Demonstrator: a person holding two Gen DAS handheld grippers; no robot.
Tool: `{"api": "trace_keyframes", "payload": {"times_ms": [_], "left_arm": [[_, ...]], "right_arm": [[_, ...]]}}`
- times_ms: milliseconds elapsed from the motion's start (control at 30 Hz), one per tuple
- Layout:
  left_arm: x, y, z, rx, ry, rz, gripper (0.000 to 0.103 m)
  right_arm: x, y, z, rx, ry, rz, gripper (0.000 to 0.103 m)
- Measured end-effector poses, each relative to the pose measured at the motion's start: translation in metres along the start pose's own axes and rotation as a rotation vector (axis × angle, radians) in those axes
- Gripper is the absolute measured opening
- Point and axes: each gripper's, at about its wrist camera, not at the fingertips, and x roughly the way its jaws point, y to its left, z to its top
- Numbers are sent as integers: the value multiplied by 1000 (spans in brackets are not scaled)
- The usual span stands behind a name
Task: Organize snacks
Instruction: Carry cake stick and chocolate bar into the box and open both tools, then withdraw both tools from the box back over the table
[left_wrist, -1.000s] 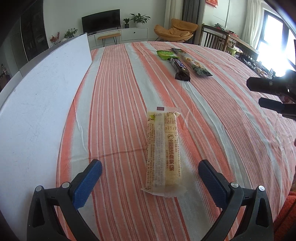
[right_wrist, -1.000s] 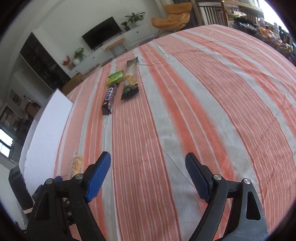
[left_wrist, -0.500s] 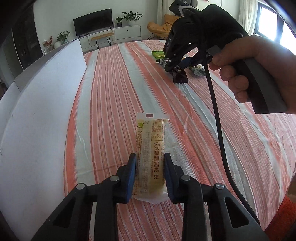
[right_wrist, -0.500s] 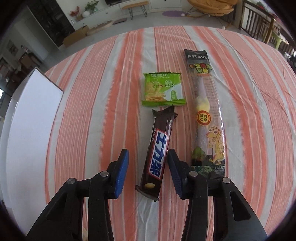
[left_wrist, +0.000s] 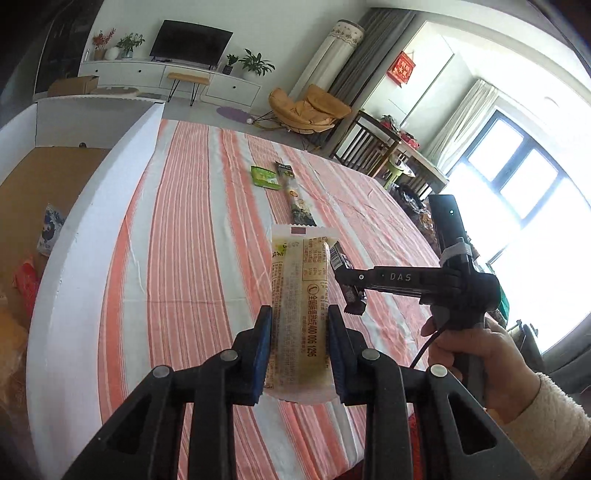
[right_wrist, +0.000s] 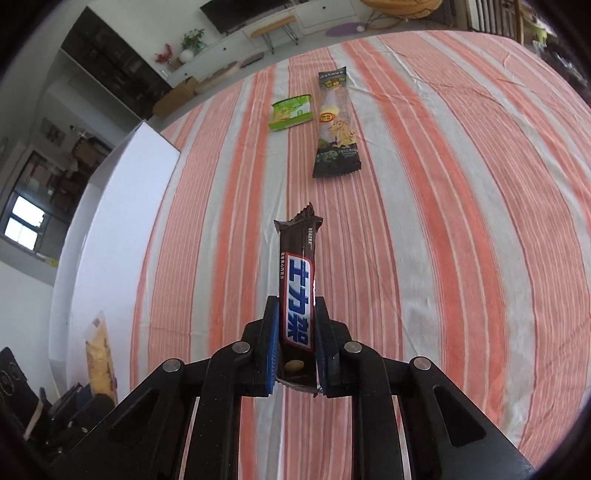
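Note:
My left gripper (left_wrist: 300, 334) is shut on a long yellow snack pack (left_wrist: 300, 295) and holds it above the striped tablecloth (left_wrist: 192, 240). My right gripper (right_wrist: 295, 332) is shut on a dark brown chocolate bar (right_wrist: 297, 280), lifted off the cloth; it also shows in the left wrist view (left_wrist: 341, 266). A green cracker packet (right_wrist: 291, 112) and a long dark candy pack (right_wrist: 335, 125) lie on the cloth farther away; both also show in the left wrist view, the packet (left_wrist: 264, 177) and the long pack (left_wrist: 295, 195).
A white-walled cardboard box (left_wrist: 85, 236) stands along the table's left side, with a few snack packets (left_wrist: 50, 229) inside. The right hand and its gripper handle (left_wrist: 454, 295) are to the right of my left gripper. Chairs and a cluttered table (left_wrist: 399, 147) stand beyond the far edge.
Both grippers have lifted their snacks off the cloth. The left rose with the yellow pack near the box. The right closed on the chocolate bar and drew back from the other two packs.

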Motion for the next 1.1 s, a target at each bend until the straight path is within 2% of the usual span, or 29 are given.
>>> {"api": "trace_keyframes", "payload": {"times_ms": [133,233,333,433,533,567,600,633,667,767,900,1000,1067,1100], "left_arm": [[-52,-8,14,-13,-67,-58,28],[-100,0,26,-1,-149,-22,28],[-143,30,36,-19,-237,94,28],[-172,74,42,-65,-301,264,28],[-181,123,43,-129,-323,472,29],[-180,141,42,-153,-307,532,39],[-180,156,40,-179,-293,572,60],[-178,171,33,-211,-285,603,70],[-180,183,27,-241,-288,626,83],[-178,203,9,-294,-285,662,86],[-163,197,6,-315,-284,621,86],[-147,161,12,-256,-303,544,87],[-131,128,21,-190,-303,489,88],[-122,113,28,-154,-299,460,89]], "right_arm": [[-30,36,-11,-55,-32,59,18],[-52,90,-10,-124,-68,179,18],[-67,157,-7,-200,-88,319,18],[-59,222,-2,-252,-61,445,18],[-34,275,1,-282,-62,505,21],[-23,287,2,-280,-70,520,27],[-13,297,2,-282,-69,523,52],[-2,302,1,-282,-69,504,68],[5,301,-1,-279,-81,474,76],[13,277,-18,-336,-122,357,75],[17,199,-43,-402,-250,34,75],[28,125,-62,-397,-298,-253,76],[32,79,-69,-346,-296,-381,76],[32,60,-73,-315,-303,-416,76]]}}
